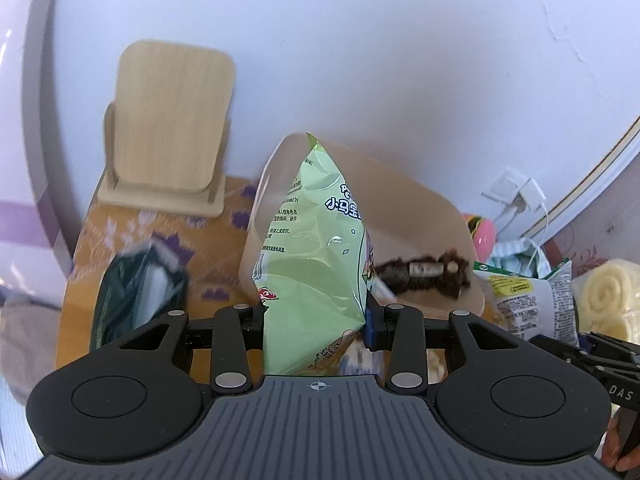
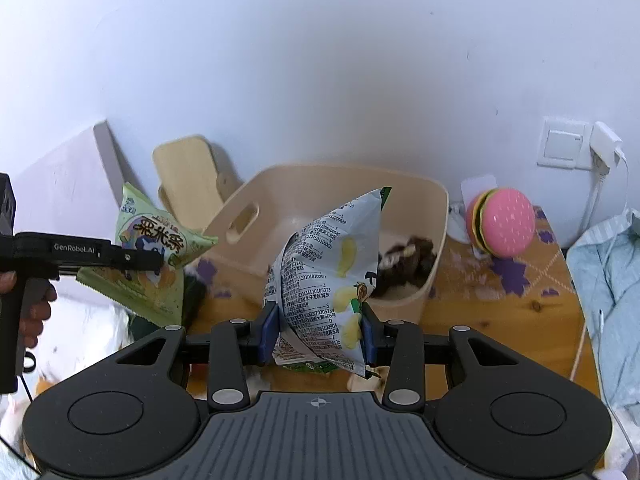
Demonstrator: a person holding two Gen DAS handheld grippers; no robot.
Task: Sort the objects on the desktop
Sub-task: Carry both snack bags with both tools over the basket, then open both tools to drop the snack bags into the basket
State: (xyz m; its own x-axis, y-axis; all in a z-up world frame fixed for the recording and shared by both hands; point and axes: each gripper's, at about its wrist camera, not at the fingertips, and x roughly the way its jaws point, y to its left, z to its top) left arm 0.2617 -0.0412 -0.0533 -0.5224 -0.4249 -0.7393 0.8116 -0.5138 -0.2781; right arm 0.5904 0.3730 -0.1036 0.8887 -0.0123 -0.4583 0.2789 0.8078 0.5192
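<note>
Snack bags (image 1: 316,248) upright in both claws

The left gripper (image 1: 316,320) clamps a pale green snack bag (image 1: 316,264) upright between its fingers, in front of a beige bin (image 1: 436,216) holding a brown hair roll (image 1: 424,274). A white chip bag (image 1: 528,300) sits right of the bin, a wooden stand (image 1: 168,128) at the wall.

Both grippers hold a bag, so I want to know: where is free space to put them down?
Bare tabletop shows between the beige bin and the burger toy. The bin floor in front of the brown bundle looks free. The table's left side is crowded by a dark bag and the wooden stand.
</note>
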